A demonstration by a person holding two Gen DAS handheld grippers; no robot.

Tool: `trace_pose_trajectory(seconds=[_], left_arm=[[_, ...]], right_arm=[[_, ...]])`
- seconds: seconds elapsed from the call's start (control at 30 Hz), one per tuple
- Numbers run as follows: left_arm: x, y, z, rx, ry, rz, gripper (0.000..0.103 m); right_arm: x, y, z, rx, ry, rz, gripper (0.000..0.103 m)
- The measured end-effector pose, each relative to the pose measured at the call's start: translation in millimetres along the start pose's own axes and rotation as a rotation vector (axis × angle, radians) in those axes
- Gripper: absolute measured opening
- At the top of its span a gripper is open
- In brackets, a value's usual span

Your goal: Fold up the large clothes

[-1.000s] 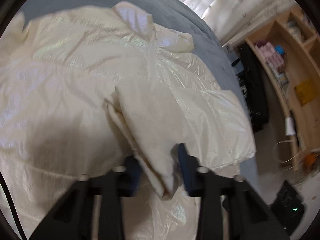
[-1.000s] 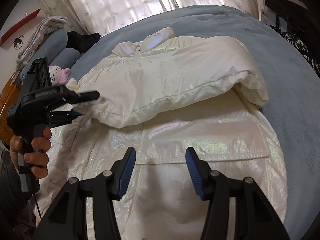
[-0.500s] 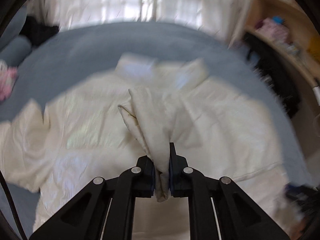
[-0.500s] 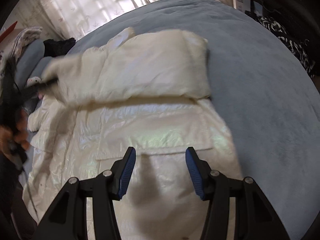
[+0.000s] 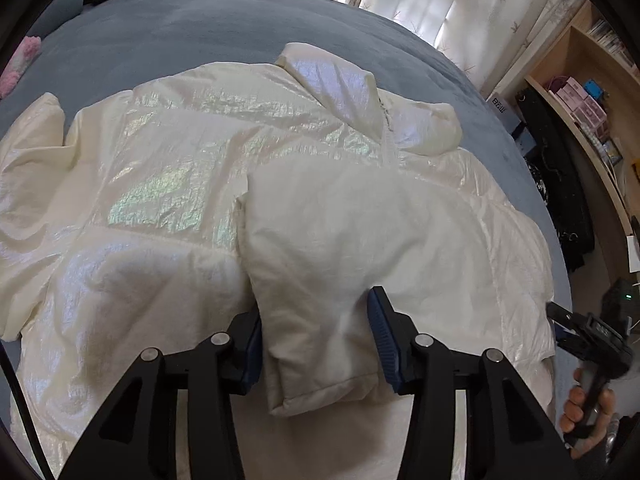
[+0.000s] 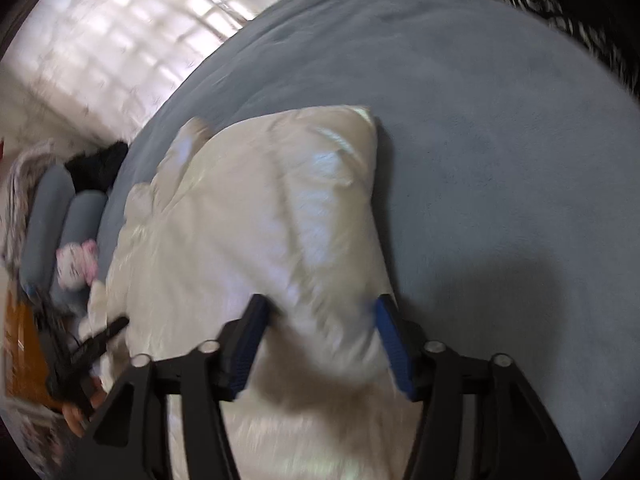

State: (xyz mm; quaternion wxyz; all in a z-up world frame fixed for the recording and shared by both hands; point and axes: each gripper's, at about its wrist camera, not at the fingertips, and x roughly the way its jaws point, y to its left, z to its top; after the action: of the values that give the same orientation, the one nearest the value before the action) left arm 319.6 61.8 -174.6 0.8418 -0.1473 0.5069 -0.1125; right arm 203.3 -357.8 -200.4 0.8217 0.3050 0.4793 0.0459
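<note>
Jacket (image 6: pixel 256 216) blurred in right view

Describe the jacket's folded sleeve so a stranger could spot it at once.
On the blue-grey bed lies a shiny cream jacket, collar toward the curtains. The sleeve lies folded across its front, cuff between the left gripper's opening jaws. It is matte and plain, unlike the iridescent panels beside it.

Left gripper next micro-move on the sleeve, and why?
Probably back the left gripper off the sleeve. Its jaws are opening, the sleeve cuff lies loose between them, already folded across the jacket, so nothing is left to hold.
</note>
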Motion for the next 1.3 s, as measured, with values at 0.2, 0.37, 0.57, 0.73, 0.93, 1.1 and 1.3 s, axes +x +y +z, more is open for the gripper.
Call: trace_pose_trajectory(seconds=[0.2,0.37,0.57,0.73,0.93,1.1,1.3], left_arm=[[-19,-6,3,0.059,-0.114,0.023,0.011],[2,7,-6,0.068,-0.082,0.107,0.013],[-28,2,-4,0.081,-0.148,0.123,0.016],[-61,-19,6,0.138,-0.227,0.103,0.016],[-60,-44,14,0.022,-0.264,0.144,0.016],[-61,-40,16,-0.068,-0.312,0.329,0.026],[-57,-17,9,-0.071,-0.272,0.444,0.043]], right_arm=[[-5,3,-5,-0.042,-0.063,0.047,0.037],[17,24,-16,-0.170,-0.007,-0.117,0.046],[-12,45,-9,-0.181,-0.024,-0.146,0.052],[-50,77,3,-0.215,-0.138,-0.085,0.053],[-14,133,9,-0.283,-0.101,-0.018,0.052],[39,168,0,-0.350,-0.067,-0.027,0.052],[65,149,11,-0.320,-0.067,-0.074,0.051]])
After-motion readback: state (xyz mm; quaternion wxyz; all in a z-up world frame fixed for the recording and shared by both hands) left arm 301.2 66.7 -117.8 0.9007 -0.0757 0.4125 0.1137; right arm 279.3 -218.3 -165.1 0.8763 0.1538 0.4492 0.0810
